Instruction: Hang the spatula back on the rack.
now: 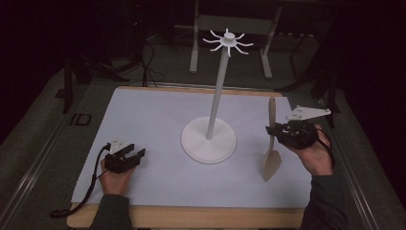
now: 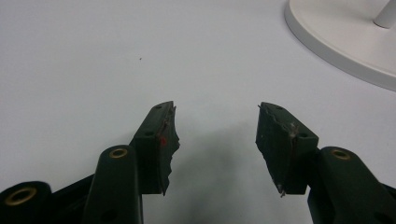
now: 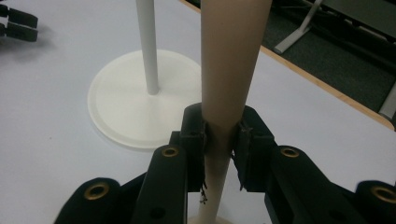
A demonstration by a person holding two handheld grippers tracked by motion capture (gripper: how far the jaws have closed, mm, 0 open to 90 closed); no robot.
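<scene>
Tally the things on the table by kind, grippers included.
Spatula: 1
Stand: 1
Grippers: 2, the left gripper and the right gripper
Total: 4

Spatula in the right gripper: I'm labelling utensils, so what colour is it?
Plain light beige spatula, clearest in the high view.

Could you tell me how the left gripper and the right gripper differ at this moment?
The left gripper is open with nothing between its jaws, while the right gripper is shut on the spatula, clamping its handle. The left gripper sits low at the white mat, whereas the right gripper is raised, holding the spatula upright with its blade down near the mat. Both are black, hand-held, and lie to either side of the white stand.
</scene>
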